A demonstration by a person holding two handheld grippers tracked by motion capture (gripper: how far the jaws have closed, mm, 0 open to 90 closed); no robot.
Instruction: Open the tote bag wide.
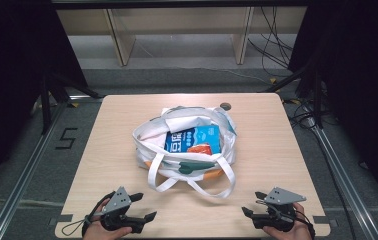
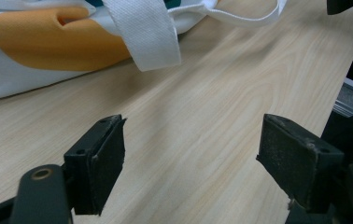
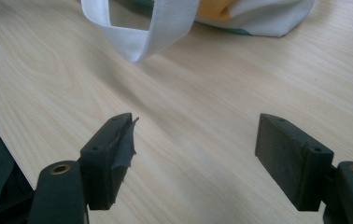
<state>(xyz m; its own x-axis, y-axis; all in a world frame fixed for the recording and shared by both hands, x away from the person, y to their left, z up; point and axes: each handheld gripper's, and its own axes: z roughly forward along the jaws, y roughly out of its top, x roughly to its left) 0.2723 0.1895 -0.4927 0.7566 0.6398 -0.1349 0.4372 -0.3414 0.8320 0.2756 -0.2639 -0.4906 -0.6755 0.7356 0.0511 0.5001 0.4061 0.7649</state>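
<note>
We count one tote bag (image 1: 187, 145), white with orange and dark green patches, sitting about dead centre on the light wooden table (image 1: 287, 150). Inside it there's one blue packet (image 1: 193, 139) with white lettering and an orange picture on it, lying face up in the open mouth. The print is too small for us to read, and the bag's rim cuts off the packet's lower edge. Two white straps: one (image 1: 153, 172) hangs off the bag toward 7 o'clock, the other (image 1: 212, 187) loops out onto the table toward 5 o'clock. One small dark round thing (image 1: 225, 106) sits just behind the bag at about 1 o'clock; can't tell what it is.

Two grippers, one per hand. The left gripper (image 1: 144, 206) is down at 7 o'clock near the table's front edge, the right gripper (image 1: 253, 203) at 5 o'clock, both well apart from the bag. In the left gripper view we see the left gripper (image 2: 191, 158) with jaws spread wide and nothing but bare wood between them; the bag's orange patch (image 2: 48, 44) and a strap (image 2: 146, 32) are up top, cropped by the frame. Same deal in the right gripper view: right gripper (image 3: 193, 154) gaping wide, empty, with a strap loop (image 3: 142, 32) ahead and the bag's corner cut off at the top. The pad on its left jaw looks frayed at the edge.

The hands are mostly cut off at the bottom of the high view.
</note>
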